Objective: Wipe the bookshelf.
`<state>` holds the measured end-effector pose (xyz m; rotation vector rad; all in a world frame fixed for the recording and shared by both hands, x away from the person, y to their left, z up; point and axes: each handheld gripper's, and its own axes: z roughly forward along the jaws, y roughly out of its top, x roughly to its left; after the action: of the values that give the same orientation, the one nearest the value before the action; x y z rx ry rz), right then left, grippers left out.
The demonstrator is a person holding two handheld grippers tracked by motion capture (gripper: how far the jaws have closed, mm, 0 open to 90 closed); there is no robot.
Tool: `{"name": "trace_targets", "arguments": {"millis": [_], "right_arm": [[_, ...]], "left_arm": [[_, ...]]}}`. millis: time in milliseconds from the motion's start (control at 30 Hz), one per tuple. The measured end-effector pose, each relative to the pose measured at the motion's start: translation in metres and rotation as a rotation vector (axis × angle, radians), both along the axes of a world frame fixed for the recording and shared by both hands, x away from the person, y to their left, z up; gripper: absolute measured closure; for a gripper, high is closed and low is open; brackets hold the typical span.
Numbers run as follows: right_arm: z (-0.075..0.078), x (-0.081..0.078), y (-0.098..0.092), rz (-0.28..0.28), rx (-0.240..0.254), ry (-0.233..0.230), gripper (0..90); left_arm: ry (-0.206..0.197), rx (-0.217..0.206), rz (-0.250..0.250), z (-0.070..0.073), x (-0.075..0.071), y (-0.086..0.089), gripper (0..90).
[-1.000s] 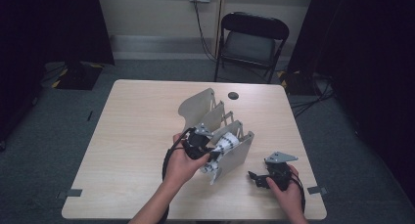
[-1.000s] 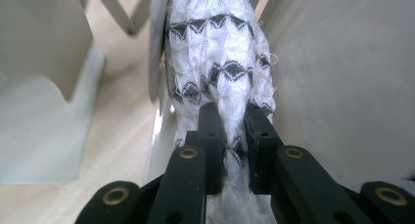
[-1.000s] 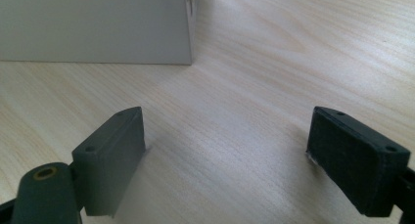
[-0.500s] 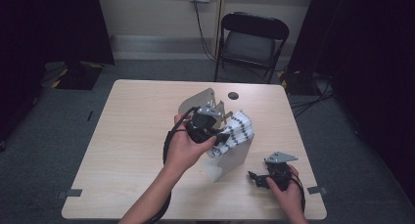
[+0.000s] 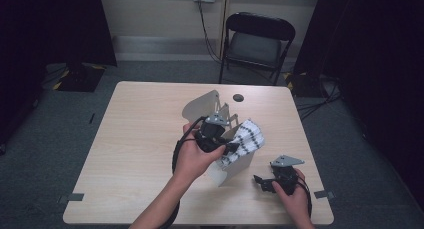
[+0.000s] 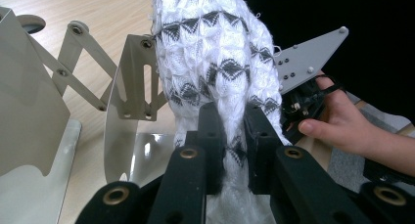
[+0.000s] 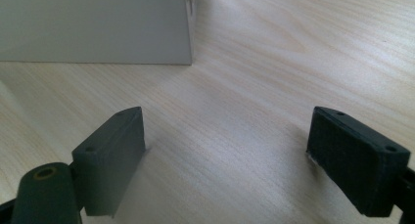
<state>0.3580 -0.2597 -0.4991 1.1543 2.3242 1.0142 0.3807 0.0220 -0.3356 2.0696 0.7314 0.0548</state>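
Note:
A white knitted cloth with dark zigzag bands [image 5: 246, 139] [image 6: 215, 62] hangs from my left gripper [image 5: 227, 148] [image 6: 233, 131], which is shut on it above the table's middle. The cloth is held over a grey metal expanding rack [image 5: 207, 108] [image 6: 129, 82] with upright plates joined by scissor links. My right gripper [image 5: 261, 182] [image 7: 227, 150] rests low near the table's front right, open, with bare wood between its fingers [image 7: 115, 150]. A grey plate of the rack [image 7: 93, 26] stands just ahead of it in the right gripper view.
The light wooden table [image 5: 130, 139] has a small dark round hole cover [image 5: 238, 97] near its far edge. A black folding chair [image 5: 257, 39] stands behind the table. Dark curtains flank the room, and cables lie on the floor at right.
My left gripper has lifted the cloth up and to the right, from low against the rack's front plate to above it. The right gripper has stayed put.

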Motion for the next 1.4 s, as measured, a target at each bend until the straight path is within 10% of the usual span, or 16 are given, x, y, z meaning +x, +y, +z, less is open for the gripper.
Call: {"name": "trace_targets", "arguments": {"millis": [567,800,1400], "right_arm": [[0.000,0.000,0.000,0.000,0.000,0.000,13.5],[0.000,0.000,0.000,0.000,0.000,0.000,13.5],[0.000,0.000,0.000,0.002,0.000,0.000,13.5]], "left_arm": [[-0.029,0.037,0.031,-0.003,0.002,0.003,80.7],[-0.013,0.088,0.023,-0.023,0.001,-0.001,80.7],[0.062,0.054,0.005,-0.081,0.002,0.002,80.5]]}}
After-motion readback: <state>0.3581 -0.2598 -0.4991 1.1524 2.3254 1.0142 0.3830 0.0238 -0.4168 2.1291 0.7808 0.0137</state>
